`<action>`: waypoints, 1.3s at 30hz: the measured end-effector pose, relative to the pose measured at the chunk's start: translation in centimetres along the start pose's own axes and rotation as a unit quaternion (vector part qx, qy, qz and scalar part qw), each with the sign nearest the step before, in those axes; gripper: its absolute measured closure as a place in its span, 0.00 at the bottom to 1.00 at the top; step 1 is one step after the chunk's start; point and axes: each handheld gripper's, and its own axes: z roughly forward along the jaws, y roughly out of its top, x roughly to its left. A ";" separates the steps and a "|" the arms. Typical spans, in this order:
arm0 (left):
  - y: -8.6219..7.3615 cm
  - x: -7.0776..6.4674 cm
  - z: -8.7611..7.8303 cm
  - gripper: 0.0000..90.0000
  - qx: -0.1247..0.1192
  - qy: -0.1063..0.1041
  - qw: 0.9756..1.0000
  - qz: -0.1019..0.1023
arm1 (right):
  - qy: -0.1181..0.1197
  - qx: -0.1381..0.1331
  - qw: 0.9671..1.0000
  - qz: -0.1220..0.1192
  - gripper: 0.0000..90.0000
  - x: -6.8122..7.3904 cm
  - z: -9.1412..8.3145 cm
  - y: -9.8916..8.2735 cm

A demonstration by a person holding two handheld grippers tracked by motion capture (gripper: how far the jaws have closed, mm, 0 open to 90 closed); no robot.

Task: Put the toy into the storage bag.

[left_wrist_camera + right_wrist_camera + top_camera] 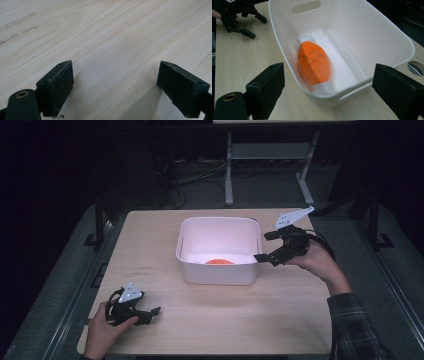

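At frame centre, the white bin [218,251] holds an orange plush toy [313,62]. Right gripper [268,246] hovers at its right rim, jaws spread, empty: reach phase. Next: descend inside, straddle toy. Left gripper [150,312] idle lower left, jaws released.

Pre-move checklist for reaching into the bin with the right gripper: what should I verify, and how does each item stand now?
1. Right gripper open: ok, fingers wide apart.
2. Right gripper empty: ok.
3. Orange item lies inside the bin, unobstructed from above: ok.
4. Right gripper at the bin's right end, aimed inward: ok.
5. Left gripper clear of the bin, low over the table: ok, open and empty.
6. Orange item's firmness: cannot tell.
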 end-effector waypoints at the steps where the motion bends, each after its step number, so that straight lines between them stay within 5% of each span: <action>1: 0.0 0.0 0.0 0.15 0.000 0.000 1.000 0.000 | -0.002 -0.004 1.000 0.006 0.11 0.0 -0.3 -0.7; 19: 0.0 0.0 0.0 0.15 0.000 0.000 1.000 0.000 | -0.043 -0.021 0.998 0.050 0.11 0.7 -0.5 -7.1; 39: 0.0 0.0 0.0 0.15 0.000 0.000 1.000 0.000 | -0.111 -0.026 0.989 0.099 0.11 3.5 0.8 -14.1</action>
